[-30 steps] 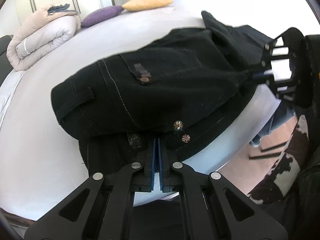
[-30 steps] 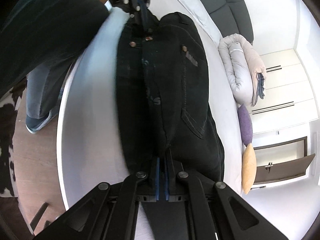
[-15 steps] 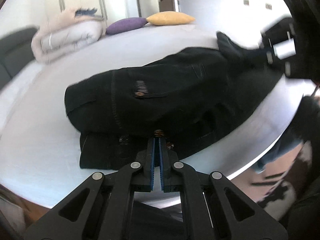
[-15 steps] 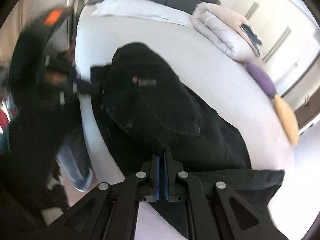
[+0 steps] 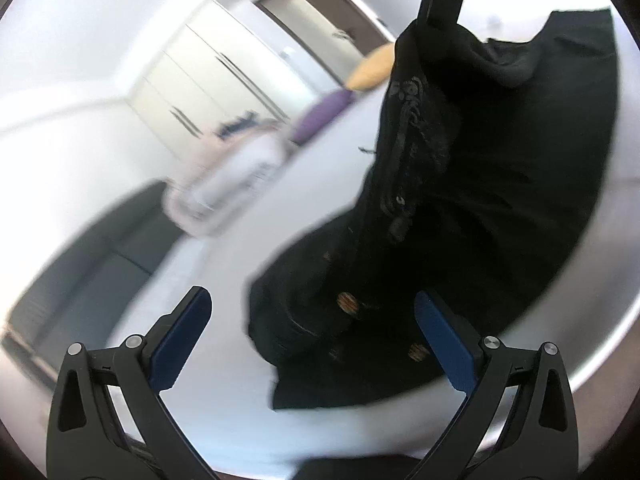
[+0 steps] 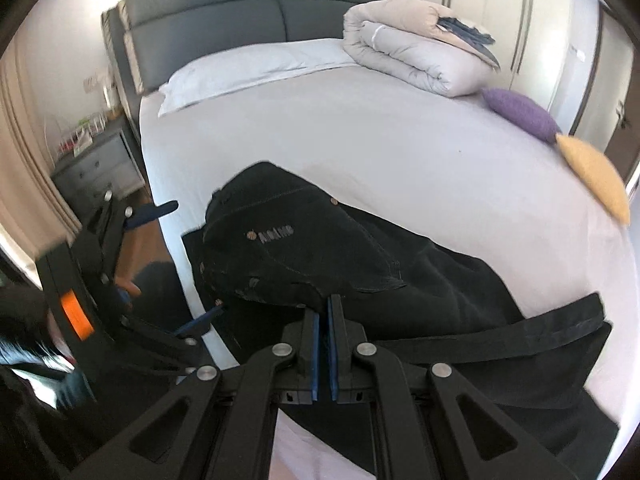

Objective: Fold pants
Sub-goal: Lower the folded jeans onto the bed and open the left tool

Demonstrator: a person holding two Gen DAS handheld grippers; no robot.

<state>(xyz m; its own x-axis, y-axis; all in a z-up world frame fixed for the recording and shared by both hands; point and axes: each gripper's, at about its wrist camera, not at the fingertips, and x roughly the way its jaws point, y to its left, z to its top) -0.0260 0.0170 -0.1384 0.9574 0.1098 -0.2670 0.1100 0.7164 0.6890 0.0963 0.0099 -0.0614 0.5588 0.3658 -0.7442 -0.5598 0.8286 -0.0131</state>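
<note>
The black jeans [image 6: 320, 256] lie on the bed [image 6: 360, 140]. The left hand-held gripper [image 5: 312, 320] just opened wide, empty. The right hand-held gripper [image 6: 323, 320] pinches the jeans; lift slowly, fold toward the waistband.

Black pants [image 6: 320, 248], white sheet [image 6: 360, 144], purple cushion [image 6: 520, 110], yellow cushion [image 6: 592, 176], grey headboard [image 6: 240, 12], blue gripper pads [image 5: 180, 336].
</note>
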